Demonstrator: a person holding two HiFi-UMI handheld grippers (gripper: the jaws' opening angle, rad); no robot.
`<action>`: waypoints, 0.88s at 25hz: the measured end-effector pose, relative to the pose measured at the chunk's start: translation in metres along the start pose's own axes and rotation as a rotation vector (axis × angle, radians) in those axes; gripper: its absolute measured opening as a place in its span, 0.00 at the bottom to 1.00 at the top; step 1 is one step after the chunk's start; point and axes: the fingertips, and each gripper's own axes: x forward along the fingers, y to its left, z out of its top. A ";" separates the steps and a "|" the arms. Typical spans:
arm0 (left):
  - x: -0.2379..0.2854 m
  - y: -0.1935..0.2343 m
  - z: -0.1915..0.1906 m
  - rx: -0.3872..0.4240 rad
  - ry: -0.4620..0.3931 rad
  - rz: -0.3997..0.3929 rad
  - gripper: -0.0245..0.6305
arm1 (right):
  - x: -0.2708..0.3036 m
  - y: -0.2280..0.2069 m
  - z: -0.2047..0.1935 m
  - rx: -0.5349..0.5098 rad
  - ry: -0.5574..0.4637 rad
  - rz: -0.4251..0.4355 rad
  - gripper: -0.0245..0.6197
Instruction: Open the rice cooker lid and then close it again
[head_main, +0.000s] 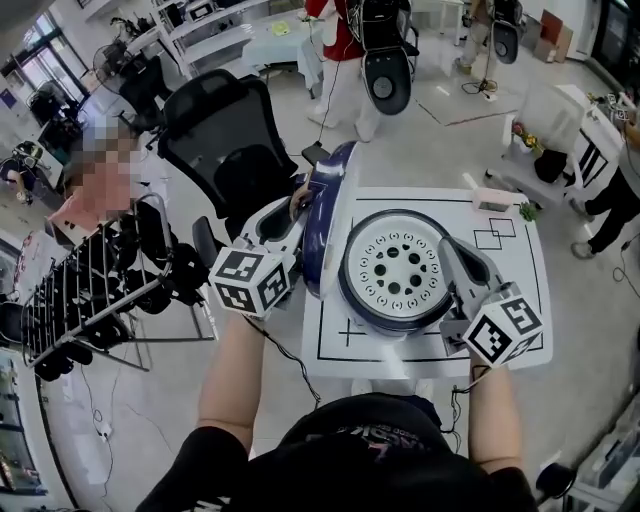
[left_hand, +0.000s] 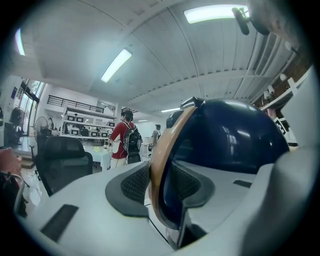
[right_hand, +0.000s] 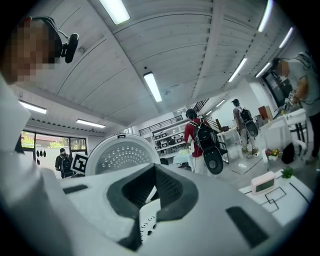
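White bench (head_main: 520, 290), marked with black lines, is carrying the cooker (head_main: 368, 316) at its centre; a black chair (head_main: 225, 130) is standing on the floor beyond its left edge. Cooker is sitting open, showing a white perforated disc inside a navy ring in the head view. Lid (head_main: 330, 215) is standing upright at the cooker's left side, navy outside with a gold rim (left_hand: 165, 150), and its white perforated inner face (right_hand: 120, 155) is facing the right gripper view. Left gripper (head_main: 298, 205) is reaching in from the lower left; its fingers (left_hand: 135, 182) are clamping the lid's rim, one pad against each side. Right gripper (head_main: 445, 245) is hovering at the cooker's right edge, pointing toward the lid; its fingers (right_hand: 172, 192) are resting together with nothing between them. A small clock (head_main: 490, 200) is sitting near the bench's far right corner, well apart from the cooker.
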 end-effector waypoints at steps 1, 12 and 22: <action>-0.001 0.004 -0.002 -0.009 0.002 0.002 0.24 | 0.002 0.001 -0.001 0.000 0.002 0.004 0.04; -0.008 0.020 -0.013 -0.006 0.012 0.030 0.21 | 0.012 0.010 -0.009 -0.002 0.012 0.032 0.04; -0.011 0.026 -0.010 0.062 0.003 0.098 0.29 | 0.015 0.016 -0.008 -0.003 0.013 0.047 0.04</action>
